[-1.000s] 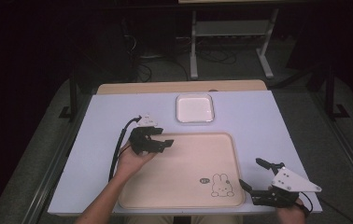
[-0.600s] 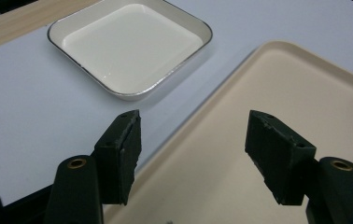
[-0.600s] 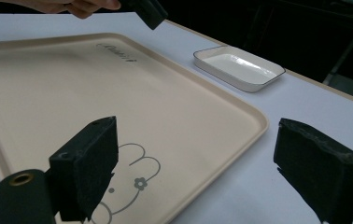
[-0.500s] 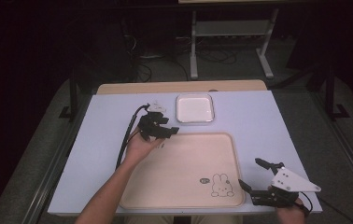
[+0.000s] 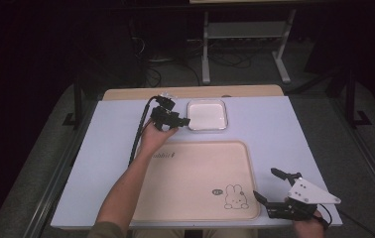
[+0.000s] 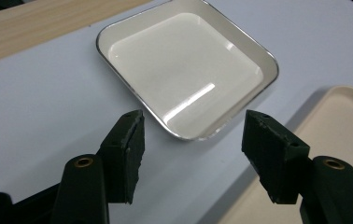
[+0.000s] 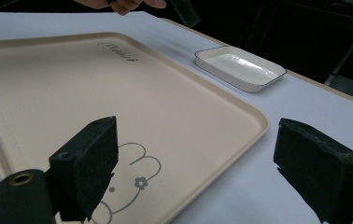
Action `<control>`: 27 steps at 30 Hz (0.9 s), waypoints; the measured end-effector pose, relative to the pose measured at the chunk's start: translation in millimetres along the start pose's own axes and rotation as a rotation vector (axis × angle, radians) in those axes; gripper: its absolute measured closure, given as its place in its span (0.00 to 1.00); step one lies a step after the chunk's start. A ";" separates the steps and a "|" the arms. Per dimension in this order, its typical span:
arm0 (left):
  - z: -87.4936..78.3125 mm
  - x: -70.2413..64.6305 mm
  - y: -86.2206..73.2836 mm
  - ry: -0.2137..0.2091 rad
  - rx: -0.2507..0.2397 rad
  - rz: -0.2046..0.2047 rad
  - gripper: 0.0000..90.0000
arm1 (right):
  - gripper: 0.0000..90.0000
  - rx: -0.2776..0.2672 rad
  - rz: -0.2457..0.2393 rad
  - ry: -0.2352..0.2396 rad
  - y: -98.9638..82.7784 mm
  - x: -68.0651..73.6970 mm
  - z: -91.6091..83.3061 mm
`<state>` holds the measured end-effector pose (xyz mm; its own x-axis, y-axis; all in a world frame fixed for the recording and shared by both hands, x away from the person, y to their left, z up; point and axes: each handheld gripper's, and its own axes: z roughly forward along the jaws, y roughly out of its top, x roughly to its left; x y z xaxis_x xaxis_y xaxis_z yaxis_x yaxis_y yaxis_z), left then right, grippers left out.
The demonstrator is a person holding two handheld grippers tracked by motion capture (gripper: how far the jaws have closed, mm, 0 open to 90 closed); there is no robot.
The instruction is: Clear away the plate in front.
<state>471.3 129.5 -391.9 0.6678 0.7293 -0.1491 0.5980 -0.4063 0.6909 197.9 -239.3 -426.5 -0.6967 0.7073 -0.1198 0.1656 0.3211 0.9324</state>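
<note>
Left gripper [image 5: 179, 122], jaws wide, just beside the white dish [image 5: 206, 115]; right gripper [image 5: 274, 187], jaws wide, near the beige tray's [image 5: 195, 173] rabbit corner.

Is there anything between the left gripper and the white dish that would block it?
Nothing visible. The left gripper, open, faces the near corner of the white dish; between them is bare table.

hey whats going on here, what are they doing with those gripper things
A person holds a gripper in each hand at a pale blue table. The left gripper, jaws open, is at the near corner of an empty white square dish. The right gripper rests open beside a beige plastic tray with a rabbit drawing. Nothing is gripped.
</note>
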 end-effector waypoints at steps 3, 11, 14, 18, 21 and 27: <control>4.8 0.2 6.6 0.009 0.012 0.009 0.44 | 0.14 0.001 -0.001 0.001 0.0 -0.1 0.2; 28.1 12.2 21.5 0.039 0.037 -0.090 0.48 | 0.14 -0.002 -0.011 0.006 0.8 0.9 0.2; 35.4 18.0 20.2 0.041 0.026 -0.157 0.52 | 0.14 -0.002 -0.011 0.007 0.7 0.7 0.1; 43.5 21.1 19.6 0.059 0.043 -0.178 0.55 | 0.14 -0.003 -0.012 0.010 0.7 0.9 -0.2; 53.8 22.3 20.3 0.086 0.068 -0.190 0.59 | 0.14 0.001 -0.014 0.015 0.6 1.5 0.1; 67.8 25.1 18.9 0.137 0.140 -0.225 0.62 | 0.14 0.002 -0.013 0.013 0.5 1.5 0.1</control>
<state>529.4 102.8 -430.6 0.4514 0.8733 -0.1836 0.7859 -0.2916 0.5453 197.1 -238.0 -426.2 -0.7078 0.6949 -0.1271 0.1583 0.3313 0.9302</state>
